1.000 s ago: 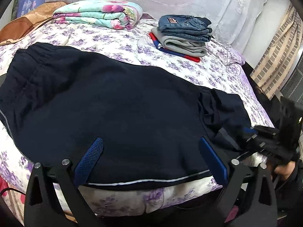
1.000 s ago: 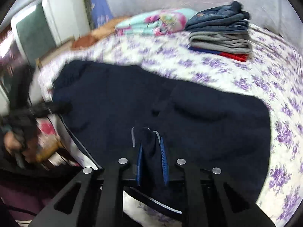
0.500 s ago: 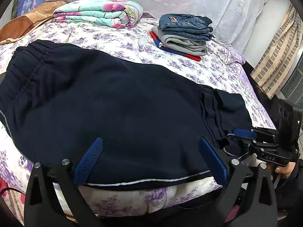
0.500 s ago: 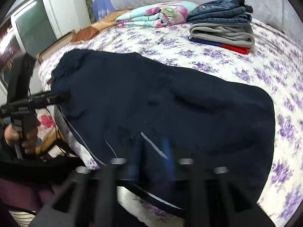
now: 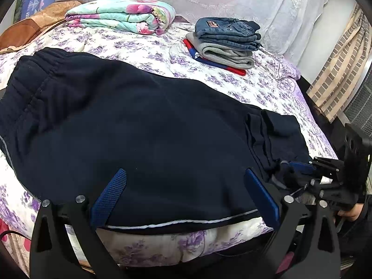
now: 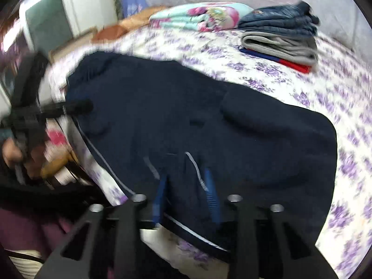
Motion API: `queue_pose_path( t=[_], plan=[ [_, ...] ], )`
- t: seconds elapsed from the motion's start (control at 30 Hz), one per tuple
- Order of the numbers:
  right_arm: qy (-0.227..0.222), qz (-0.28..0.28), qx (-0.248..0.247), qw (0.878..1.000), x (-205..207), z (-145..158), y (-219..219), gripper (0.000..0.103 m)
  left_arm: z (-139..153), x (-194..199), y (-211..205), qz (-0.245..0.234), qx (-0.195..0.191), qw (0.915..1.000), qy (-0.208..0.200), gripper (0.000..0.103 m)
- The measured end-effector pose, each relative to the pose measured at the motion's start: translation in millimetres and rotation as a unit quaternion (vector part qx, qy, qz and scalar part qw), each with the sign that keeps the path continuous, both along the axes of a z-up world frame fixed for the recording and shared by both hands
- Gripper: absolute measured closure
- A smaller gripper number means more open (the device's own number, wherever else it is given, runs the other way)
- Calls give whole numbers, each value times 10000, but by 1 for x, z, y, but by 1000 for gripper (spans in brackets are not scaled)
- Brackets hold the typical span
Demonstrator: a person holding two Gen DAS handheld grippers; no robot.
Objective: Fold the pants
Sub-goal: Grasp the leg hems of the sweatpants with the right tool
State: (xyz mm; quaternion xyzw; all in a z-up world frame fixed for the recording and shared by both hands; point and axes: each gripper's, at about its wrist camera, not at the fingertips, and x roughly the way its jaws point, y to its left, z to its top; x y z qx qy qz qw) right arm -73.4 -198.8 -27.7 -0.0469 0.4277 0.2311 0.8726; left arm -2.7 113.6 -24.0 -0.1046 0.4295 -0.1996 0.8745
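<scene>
The dark navy sweatpants [image 5: 144, 125] lie spread across the near half of the bed [image 5: 148, 53], waistband toward the left of the left wrist view, leg ends bunched at the right, and the near side seam with its pale piping hanging just over the mattress edge. They look thick, soft and floppy, fairly light but likely to sag and drag on the quilt, so the waistband and the hemmed leg ends seem the surest places to take hold. The left hand-held gripper [image 5: 183, 193] hovers wide open over the near edge with nothing between its pads. The right hand-held gripper [image 6: 186, 193] has its jaws opening, a fold of the leg-end fabric between them and seemingly no longer pinched. Beyond the pants the floral quilt is free for folding, up to the stack of folded clothes [image 5: 225, 39] and the folded blanket [image 5: 121, 14] well apart at the far side.
</scene>
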Motion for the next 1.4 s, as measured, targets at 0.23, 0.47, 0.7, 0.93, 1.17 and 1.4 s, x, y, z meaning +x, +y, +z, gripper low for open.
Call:
queue_pose_path(
  t=[0.23,0.47,0.7,0.93,1.17,1.4],
  plan=[
    [190,-141,479,9986,2,5,-28,54,-1,-1,1,-9,-14,10000,-17,5],
    [81,173,-174,9997,0,-5,2,61,-2,-1,1,-9,8,10000,-25,5],
    [229,40,770,9968,9,14,-24,85,-2,-1,0,-11,-8,10000,-41,5],
    [504,175,867,9948,9,-1,-23,76,-3,-2,-1,-5,36,10000,-60,5],
    [408,184,902,9949,5,-2,-25,61,-3,-2,-1,-9,82,9999,-58,5],
    [499,71,1351,9896,7,-2,-43,90,-4,-2,-5,31,156,9998,-77,5]
  ],
)
